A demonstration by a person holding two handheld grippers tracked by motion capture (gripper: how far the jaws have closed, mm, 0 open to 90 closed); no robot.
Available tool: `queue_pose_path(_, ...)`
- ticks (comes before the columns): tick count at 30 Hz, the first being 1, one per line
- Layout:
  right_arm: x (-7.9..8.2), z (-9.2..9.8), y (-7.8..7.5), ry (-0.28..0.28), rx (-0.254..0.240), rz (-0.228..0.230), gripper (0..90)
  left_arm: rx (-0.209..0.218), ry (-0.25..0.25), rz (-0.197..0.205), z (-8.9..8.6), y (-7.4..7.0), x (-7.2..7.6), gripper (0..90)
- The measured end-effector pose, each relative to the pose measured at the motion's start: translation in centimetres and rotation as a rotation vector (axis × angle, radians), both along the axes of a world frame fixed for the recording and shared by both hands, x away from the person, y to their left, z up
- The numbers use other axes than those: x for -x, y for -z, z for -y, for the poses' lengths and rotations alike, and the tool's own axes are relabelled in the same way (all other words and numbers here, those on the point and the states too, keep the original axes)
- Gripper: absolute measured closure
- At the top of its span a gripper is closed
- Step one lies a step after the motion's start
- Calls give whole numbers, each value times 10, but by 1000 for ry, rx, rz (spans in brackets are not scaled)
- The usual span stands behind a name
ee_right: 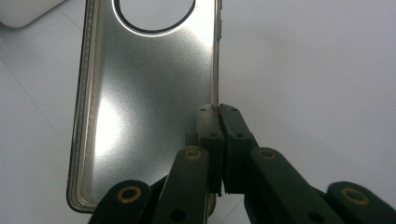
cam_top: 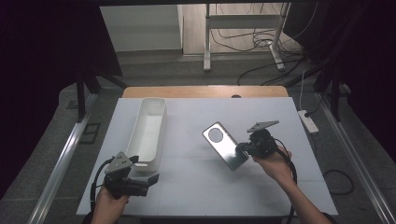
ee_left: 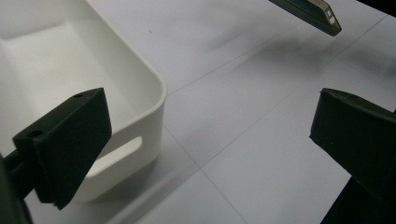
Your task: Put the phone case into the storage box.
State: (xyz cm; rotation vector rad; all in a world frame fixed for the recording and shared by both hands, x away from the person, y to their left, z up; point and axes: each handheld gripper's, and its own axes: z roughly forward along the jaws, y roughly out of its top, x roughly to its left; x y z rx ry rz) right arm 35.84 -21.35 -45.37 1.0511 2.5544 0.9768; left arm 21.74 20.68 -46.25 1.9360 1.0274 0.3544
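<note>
A silvery phone case [cam_top: 225,144] with a round camera hole hangs tilted above the white table, and its inside [ee_right: 144,107] faces the right gripper view. My right gripper [cam_top: 246,148] is shut on the case's side wall, the two pads [ee_right: 219,140] pinched together on the thin edge. A long white bin [cam_top: 147,133] stands at the table's left; its near rounded corner with a handle slot [ee_left: 116,158] is close in the left gripper view. My left gripper [cam_top: 152,178] sits just in front of the bin's near end, jaws wide open and empty [ee_left: 210,144]. The case's corner [ee_left: 310,14] shows beyond it.
The white table [cam_top: 196,186] has a wooden strip along its far edge. On the floor at the right lies a power strip [cam_top: 308,120] with cables. A metal stand [cam_top: 243,28] and dark curtains are beyond the table.
</note>
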Motion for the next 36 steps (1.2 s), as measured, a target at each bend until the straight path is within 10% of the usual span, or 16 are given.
queue_pose_path(36, 7, -4, -10, 17, -55, 68, 883, -30, 131, 14, 63, -7, -56, 0)
